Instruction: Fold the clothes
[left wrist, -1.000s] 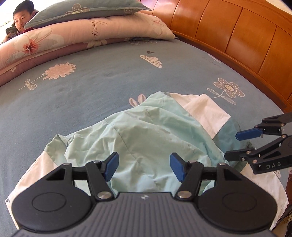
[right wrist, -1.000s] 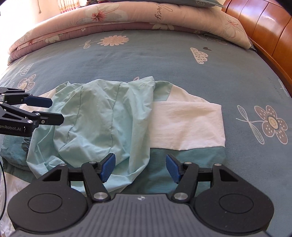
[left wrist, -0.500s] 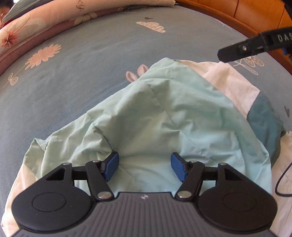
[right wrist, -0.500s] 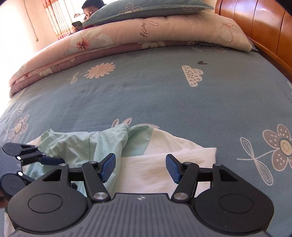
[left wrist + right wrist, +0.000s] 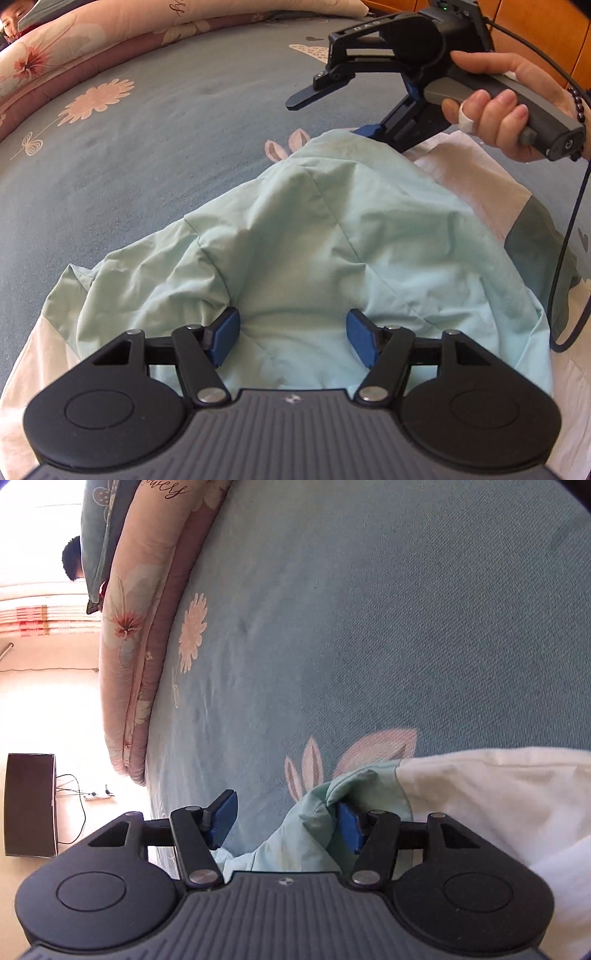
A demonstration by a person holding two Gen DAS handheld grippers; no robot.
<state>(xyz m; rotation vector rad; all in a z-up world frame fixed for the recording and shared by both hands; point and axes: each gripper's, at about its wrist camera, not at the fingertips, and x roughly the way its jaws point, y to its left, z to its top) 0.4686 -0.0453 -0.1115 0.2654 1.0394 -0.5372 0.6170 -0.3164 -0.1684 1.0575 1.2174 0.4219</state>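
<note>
A crumpled mint-green garment (image 5: pixel 314 240) with white and teal panels lies on the blue flowered bed sheet (image 5: pixel 147 166). My left gripper (image 5: pixel 293 336) is open, its blue pads spread just over the garment's near part with nothing pinched. A hand (image 5: pixel 517 92) holds my right gripper (image 5: pixel 328 116) rolled on its side at the garment's far edge, open, one finger above the cloth and the other at its rim. In the right wrist view the right gripper (image 5: pixel 284 823) straddles the mint hem (image 5: pixel 295 834), and a fold partly covers one pad.
A rolled pink floral quilt (image 5: pixel 74 44) and pillows line the far side of the bed, with a person partly visible behind them. The wooden headboard (image 5: pixel 535 22) is at the right. A black cable (image 5: pixel 572 221) hangs over the garment's right side. A dark box (image 5: pixel 31 805) stands on the floor.
The right gripper has swung from the garment's right side to its far edge and rolled sideways over the hem. The left gripper has come down closer to the cloth. Both stay open.
</note>
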